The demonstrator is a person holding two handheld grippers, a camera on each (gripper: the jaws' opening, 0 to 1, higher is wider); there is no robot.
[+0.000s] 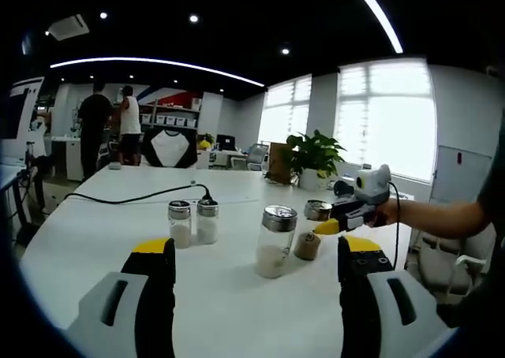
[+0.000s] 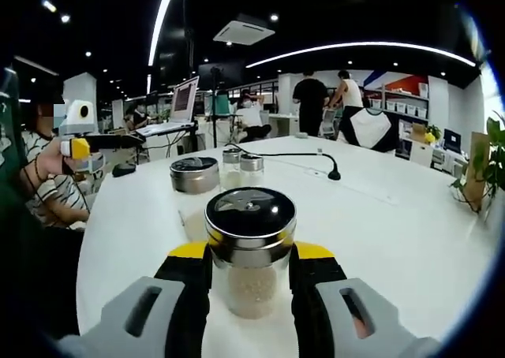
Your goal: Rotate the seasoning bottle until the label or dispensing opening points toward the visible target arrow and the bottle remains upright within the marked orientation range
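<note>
The white desk [image 1: 237, 295] spans the lower half of both views and carries every item noted. In the right gripper view the right gripper [image 2: 251, 283] rises from the bottom centre with its yellow-tipped black jaws closed against both sides of the seasoning bottle [image 2: 251, 247], a clear glass jar with a shiny metal cap and pale granules in its lower part; the bottle stands upright on the desk between the jaws. No label or writing can be read on it, and no brand is legible anywhere in either view. In the left gripper view the left gripper [image 1: 256, 255] shows at the bottom of the frame with its jaws spread wide and nothing between them or touching them. In that view, right of centre, the right gripper [image 1: 347, 216] comes in from the right edge, held by a person's hand [image 1: 390, 212], its yellow tip at a small brownish bottle [image 1: 308, 245]. Just left of that stands a larger glass jar [image 1: 275, 240] with a metal cap and white contents. Further left, a pair of small shakers [image 1: 193, 222] stand side by side, touching or nearly so. A black cable [image 1: 134, 195] runs across the desk behind them, toward the upper left.
</note>
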